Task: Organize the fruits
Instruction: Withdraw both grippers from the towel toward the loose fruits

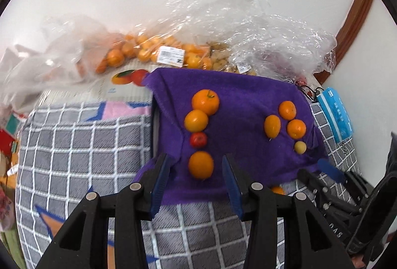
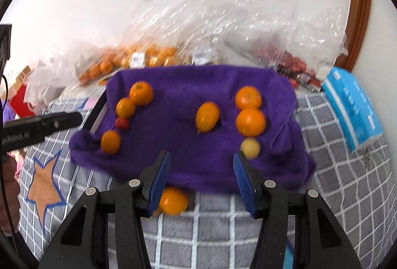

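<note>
Left wrist: orange (image 1: 201,164) beyond spread, empty left hand-held gripper (image 1: 196,164), untouched.

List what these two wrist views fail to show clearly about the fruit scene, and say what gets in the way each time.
- Stray orange fruit off the purple towel: right wrist view, partly behind a claw finger; left wrist view shows only a sliver.
- Fruit in the clear bags: count hidden by glare and crumpled plastic.
- Bag label: print too small.
- Small pale yellow fruit: motion blur, kind unclear.
</note>
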